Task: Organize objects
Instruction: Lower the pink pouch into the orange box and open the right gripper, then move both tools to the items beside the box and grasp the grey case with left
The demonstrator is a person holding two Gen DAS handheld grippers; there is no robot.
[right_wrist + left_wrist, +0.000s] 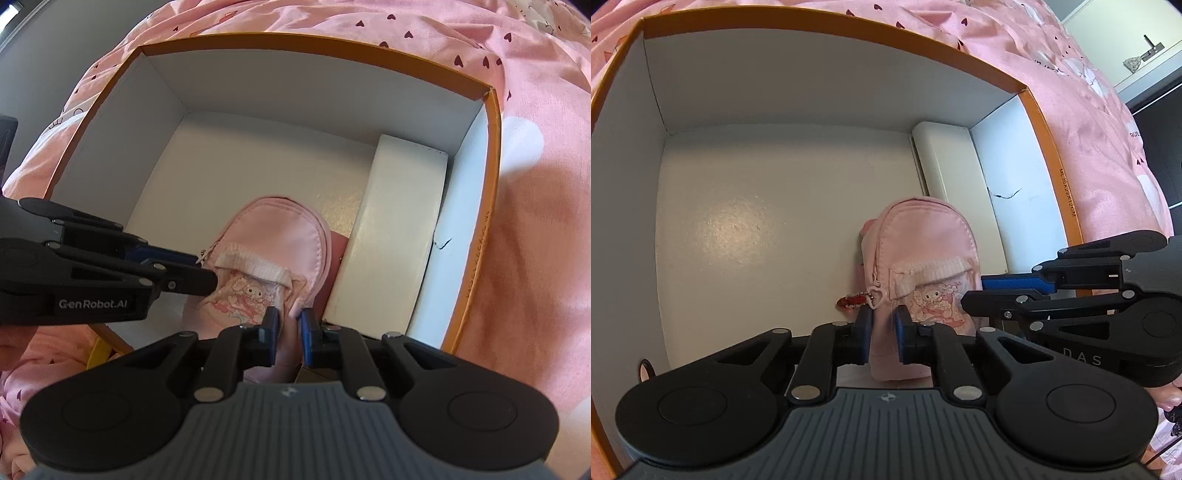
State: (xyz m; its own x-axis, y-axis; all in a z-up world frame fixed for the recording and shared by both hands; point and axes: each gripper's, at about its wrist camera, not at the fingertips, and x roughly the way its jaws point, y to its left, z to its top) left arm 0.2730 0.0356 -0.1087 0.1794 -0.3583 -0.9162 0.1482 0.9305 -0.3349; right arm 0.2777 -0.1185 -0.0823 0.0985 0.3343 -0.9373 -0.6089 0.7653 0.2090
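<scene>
Pouch [273, 251] is down inside the box [306, 40] on the bed [535, 258], beside a white block [399, 229] at the right wall — placing looks nearly done. Both grippers, left [884, 334] and right [289, 334], have jaws nearly closed, pinching the pouch's near edge. Letting go is left, prob. Rest of box floor bare.

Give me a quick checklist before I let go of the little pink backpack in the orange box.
1. Left gripper shut on the pink backpack: ok.
2. Right gripper shut on the backpack's other edge: ok.
3. Backpack inside the orange box, beside the white box: ok.
4. Backpack resting on the box floor: cannot tell.
5. Red keychain charm inside the box: ok.
6. Bare floor to the backpack's left: ok.
</scene>
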